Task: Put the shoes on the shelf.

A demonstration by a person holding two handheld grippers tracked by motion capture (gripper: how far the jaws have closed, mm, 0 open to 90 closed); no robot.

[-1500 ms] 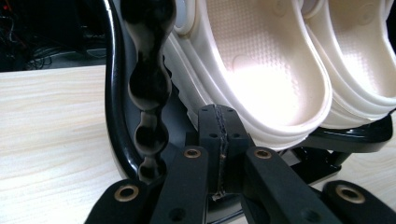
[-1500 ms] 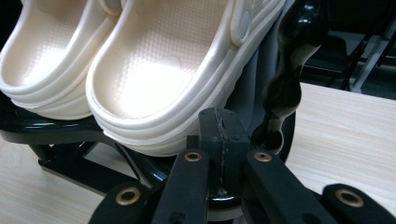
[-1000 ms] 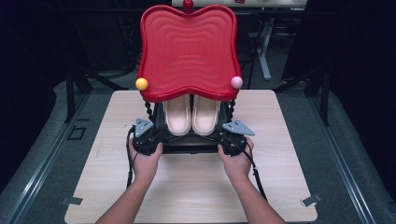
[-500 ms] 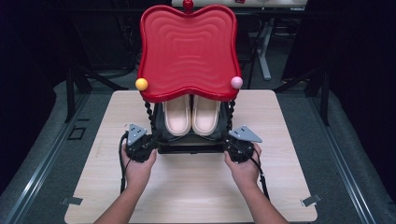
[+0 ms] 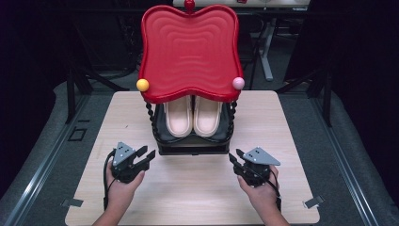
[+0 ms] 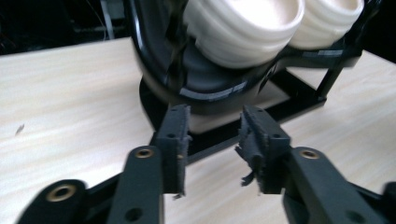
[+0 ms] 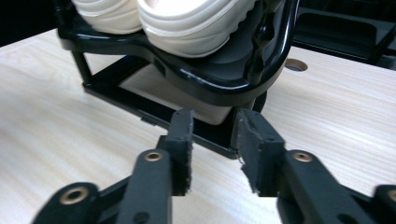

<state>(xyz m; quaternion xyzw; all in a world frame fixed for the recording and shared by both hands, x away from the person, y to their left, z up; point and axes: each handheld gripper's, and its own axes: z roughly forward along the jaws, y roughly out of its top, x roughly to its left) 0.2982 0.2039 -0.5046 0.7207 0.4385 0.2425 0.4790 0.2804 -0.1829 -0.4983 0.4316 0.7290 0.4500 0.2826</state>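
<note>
While both hands rest low on the desk (image 5: 197, 193), the left gripper (image 5: 141, 157) and the right gripper (image 5: 238, 160) sit apart from a black stand (image 5: 190, 143), one off each front corner of its base. Each gripper's fingers are parted with a clear gap between them and hold nothing. In the left gripper view, the fingers (image 6: 173, 140) point at the stand's near corner, which lies just beyond their tips, not touching; a pair of cream shoes (image 6: 243, 28) rests on the curved black shelf above and ahead of them. In the right gripper view, the fingers (image 7: 182, 144) likewise aim at the corner of the stand's flat base (image 7: 154, 109), close beyond the tips, with the shoes overhead on the shelf. From the high view, the shoes (image 5: 193, 115) lie side by side under a wavy red tray (image 5: 188, 52) topping the stand, a yellow ball (image 5: 142, 85) and a pink ball (image 5: 238, 83) at its front corners.
</note>
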